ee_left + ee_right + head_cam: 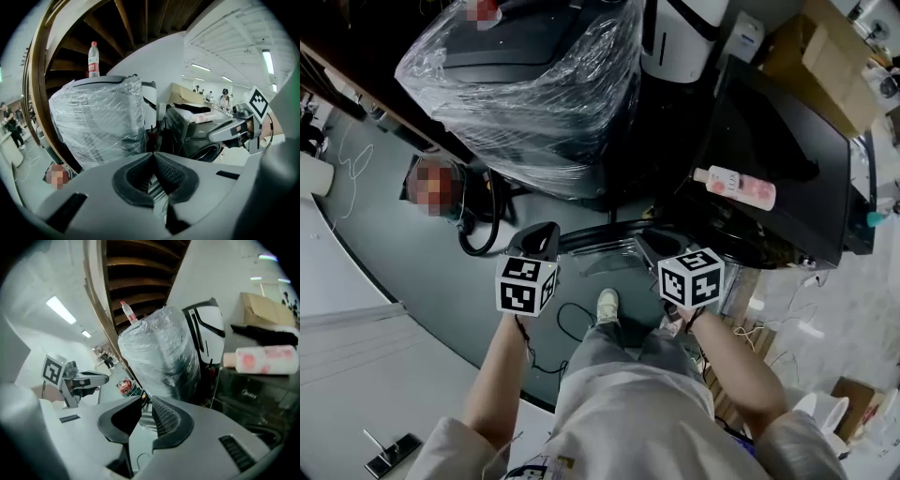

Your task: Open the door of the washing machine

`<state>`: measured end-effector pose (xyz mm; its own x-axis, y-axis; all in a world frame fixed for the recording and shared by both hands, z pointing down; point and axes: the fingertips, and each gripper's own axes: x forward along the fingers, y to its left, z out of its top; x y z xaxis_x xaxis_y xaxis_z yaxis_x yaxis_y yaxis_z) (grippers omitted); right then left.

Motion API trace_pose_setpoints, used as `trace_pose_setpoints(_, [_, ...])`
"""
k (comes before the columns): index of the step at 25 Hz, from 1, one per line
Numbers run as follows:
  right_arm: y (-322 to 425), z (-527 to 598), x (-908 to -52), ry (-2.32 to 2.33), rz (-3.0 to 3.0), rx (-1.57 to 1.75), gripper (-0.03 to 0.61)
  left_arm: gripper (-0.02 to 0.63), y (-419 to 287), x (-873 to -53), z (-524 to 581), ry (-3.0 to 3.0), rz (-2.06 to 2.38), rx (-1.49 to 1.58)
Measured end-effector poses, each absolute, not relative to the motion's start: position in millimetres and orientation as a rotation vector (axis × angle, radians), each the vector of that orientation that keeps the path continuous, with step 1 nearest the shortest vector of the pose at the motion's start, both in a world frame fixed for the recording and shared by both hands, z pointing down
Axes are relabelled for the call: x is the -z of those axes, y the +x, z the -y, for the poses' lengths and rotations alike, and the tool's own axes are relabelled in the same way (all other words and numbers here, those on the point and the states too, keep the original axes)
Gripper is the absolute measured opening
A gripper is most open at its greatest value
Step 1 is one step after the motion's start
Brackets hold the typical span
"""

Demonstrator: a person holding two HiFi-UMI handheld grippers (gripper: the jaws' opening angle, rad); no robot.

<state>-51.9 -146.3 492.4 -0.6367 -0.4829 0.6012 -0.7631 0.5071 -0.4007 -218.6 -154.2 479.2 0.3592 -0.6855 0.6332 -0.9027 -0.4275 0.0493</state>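
Observation:
The dark front-loading washing machine (pixel 787 159) stands at the right with a pink bottle (pixel 736 187) lying on its top. Its round door (pixel 209 152) shows in the left gripper view and looks closed. Both grippers hang in the air in front of it, touching nothing. My left gripper (pixel 547 230) points toward the machines; its jaws (pixel 152 154) meet at the tips with nothing between them. My right gripper (pixel 649 246) is nearer the washer (pixel 253 392); its jaws (pixel 146 399) stand a little apart and hold nothing.
A plastic-wrapped machine (pixel 534 84) stands left of the washer with a water bottle (pixel 93 58) on top. A white appliance (pixel 680 37) and a cardboard box (pixel 825 66) are behind. Cables (pixel 572 323) lie on the floor by my shoe (pixel 607 305).

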Motion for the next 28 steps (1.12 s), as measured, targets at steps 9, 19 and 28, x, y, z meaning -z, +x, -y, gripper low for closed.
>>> trace_pose_setpoints(9, [17,151,-347,1.237,2.496,-0.464,0.053,0.018,-123,-357,179,2.562,1.392,-0.596])
trace_pose_setpoints(19, [121,129,-220,1.549,2.512,-0.114,0.041,0.018,-6,-234,166,2.959,1.261,-0.415])
trace_pose_setpoints(28, [191,83,-143,1.767,2.446,0.107,0.028,0.018,53,-151,140,3.067,1.219,-0.123])
